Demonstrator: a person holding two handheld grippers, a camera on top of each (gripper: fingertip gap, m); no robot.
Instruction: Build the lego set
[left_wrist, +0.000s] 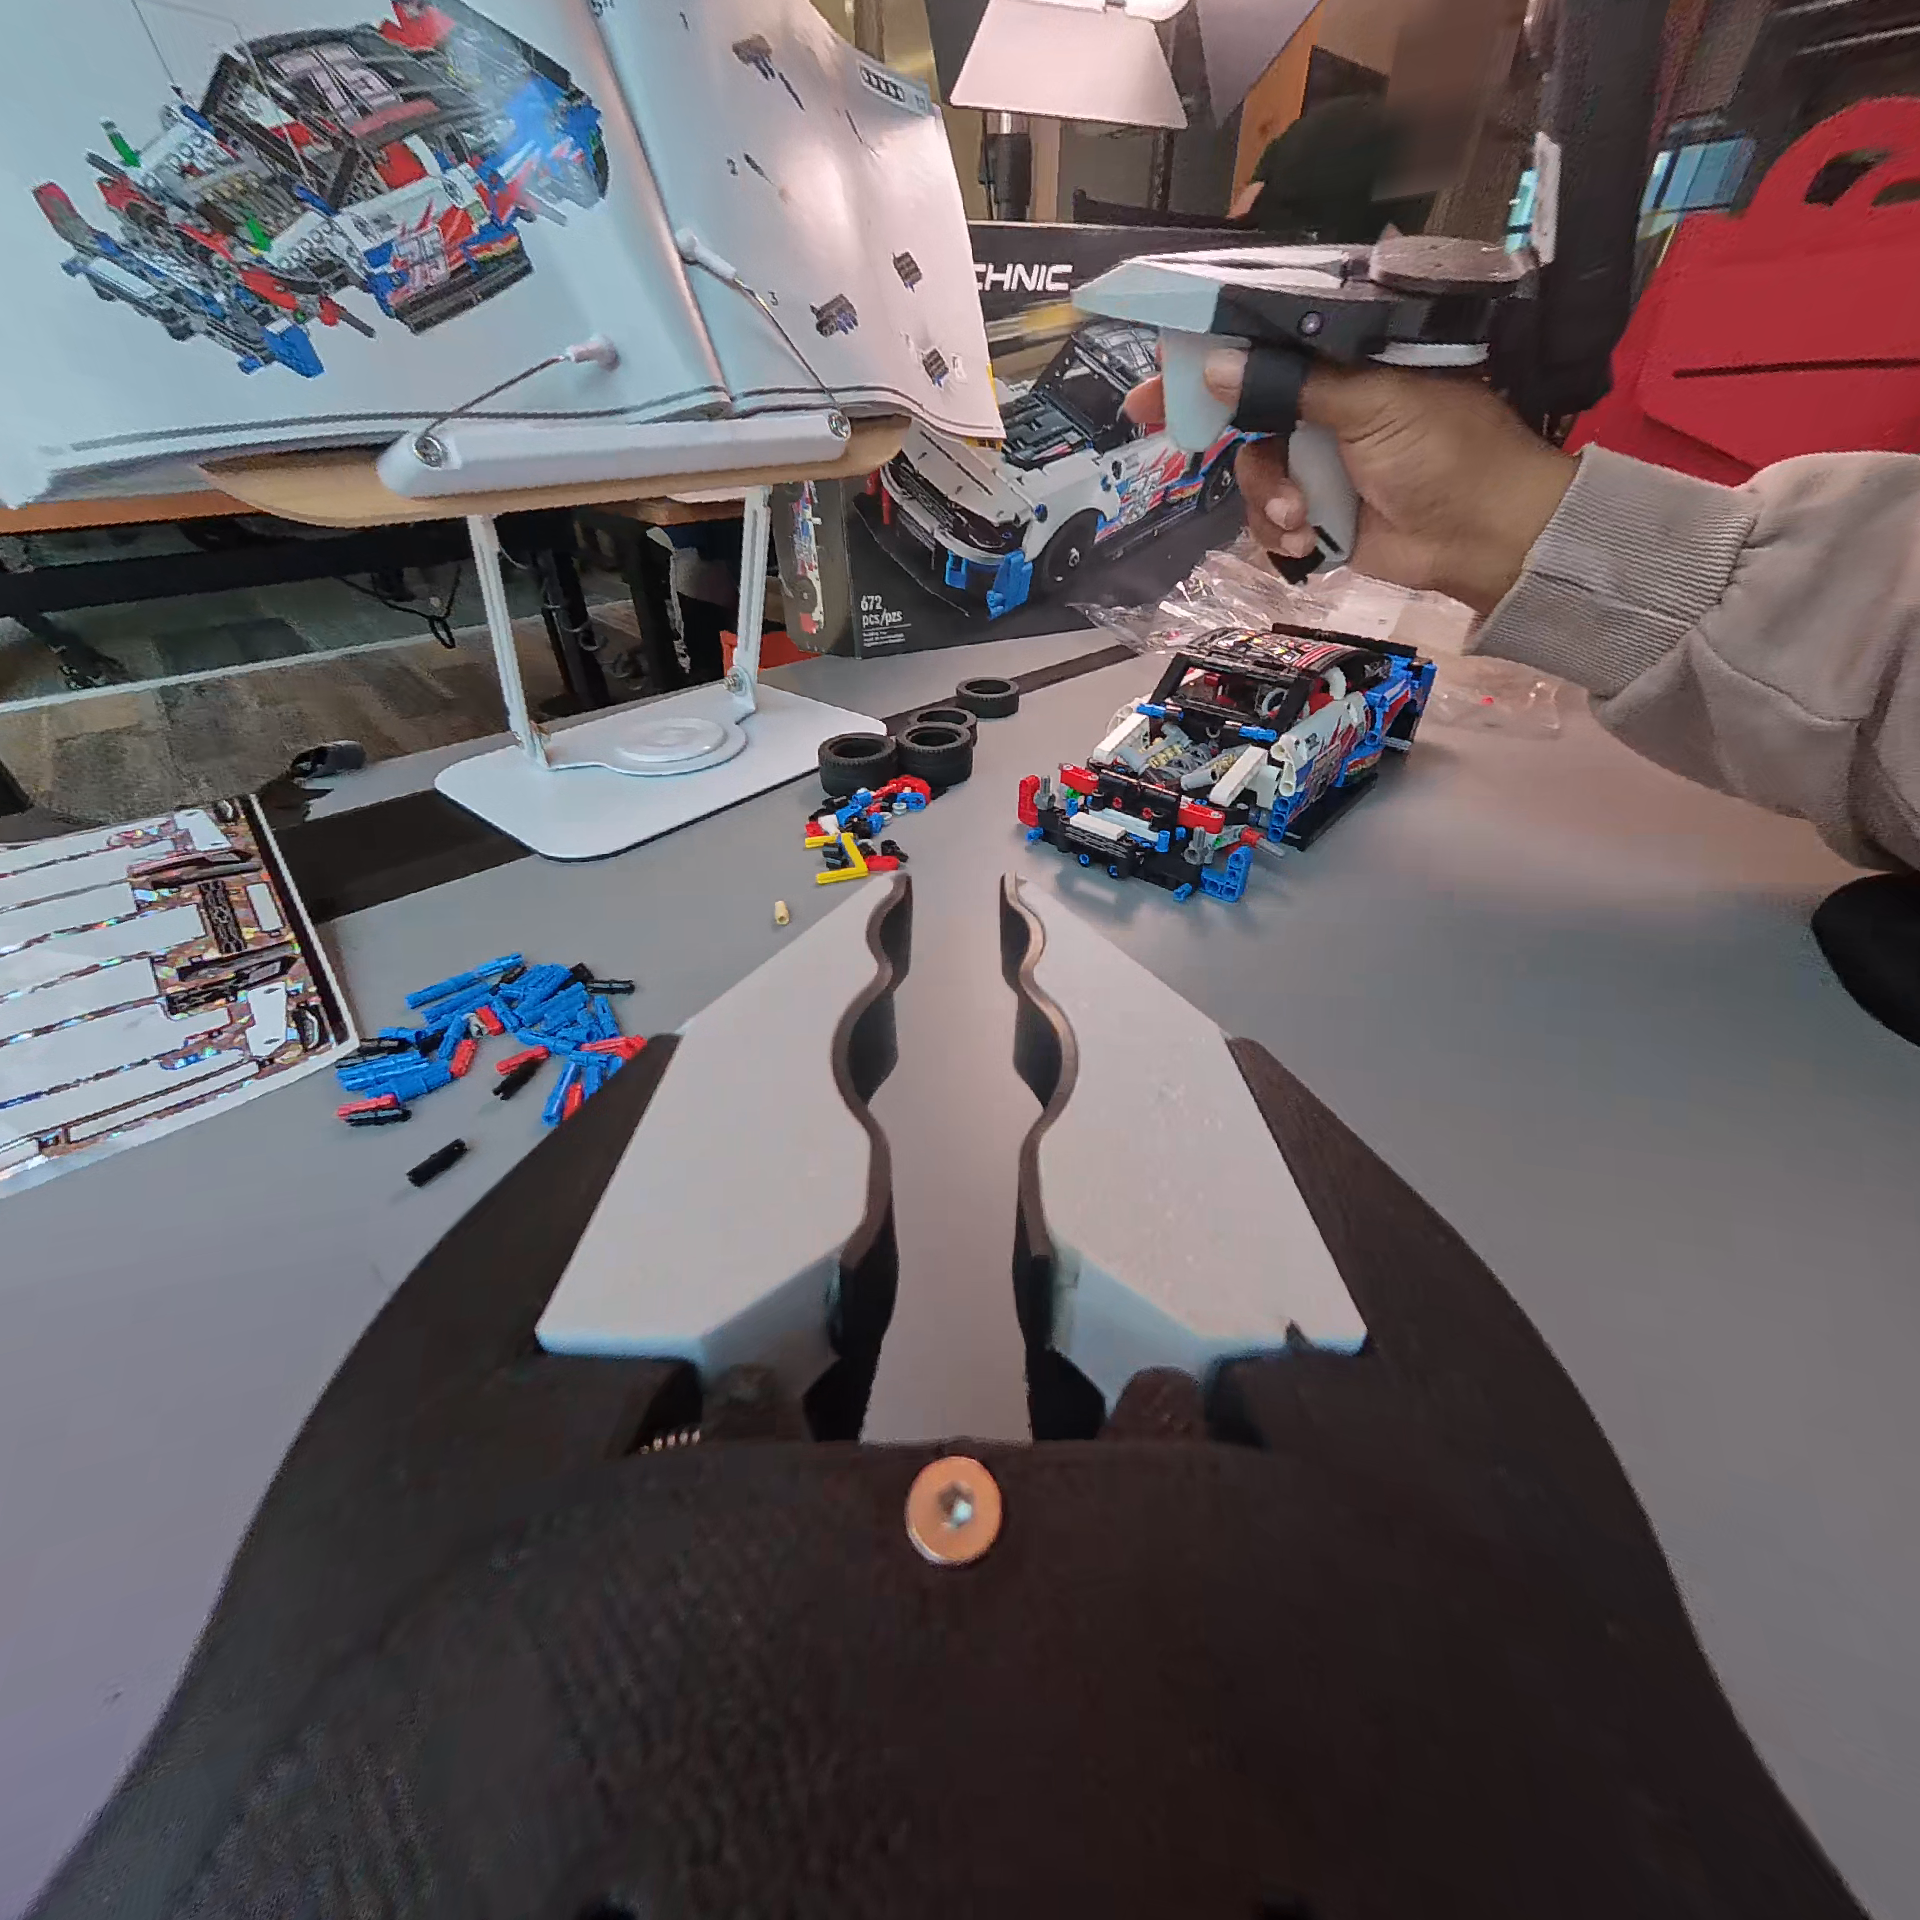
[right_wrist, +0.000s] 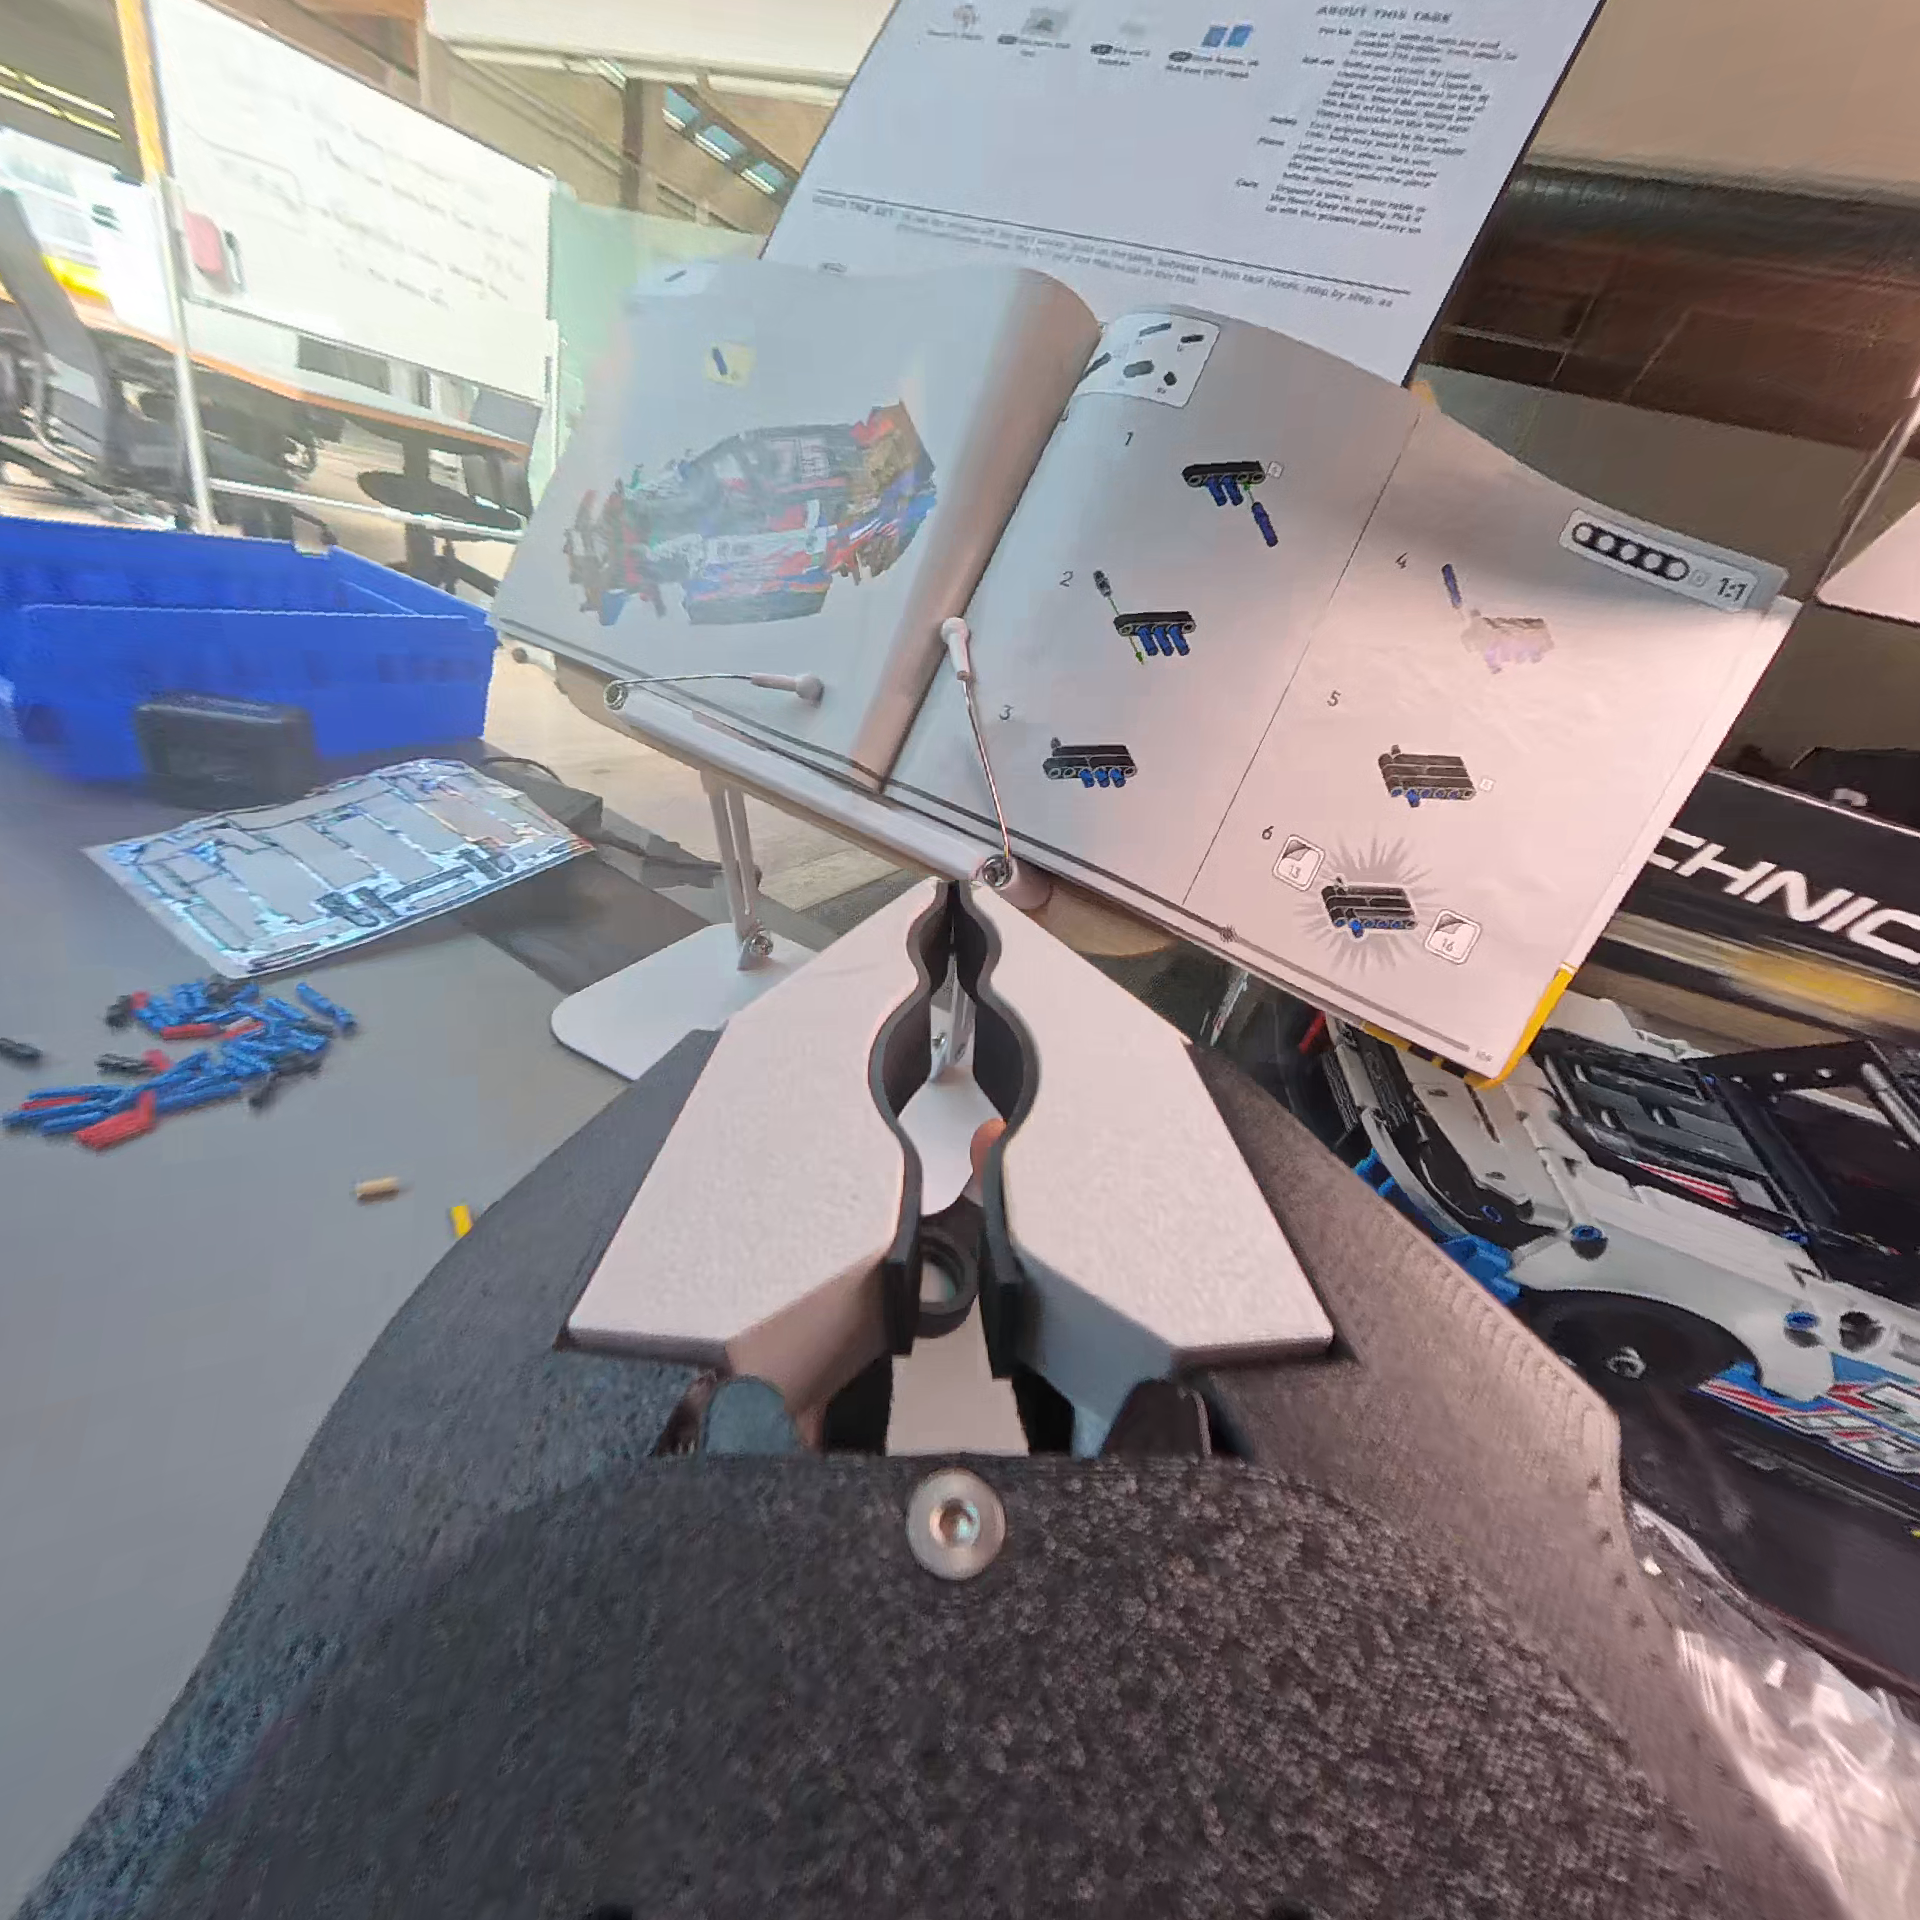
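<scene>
Left gripper: right under the lens, fingers narrowly parted, nothing between them, hovering over bare tabletop.
Instruction booklet: propped on its white stand at 12 o'clock, open to small sub-assembly steps.
Right gripper: raised toward the booklet, fingers closed at the tips, seemingly empty.
Lego car: part-built, at 1 o'clock.
Tyres: not yet fitted, 12 o'clock.
Blue pins: scattered at 10 o'clock.
Risk: a low sweep could scatter pins; they roll easily.
</scene>
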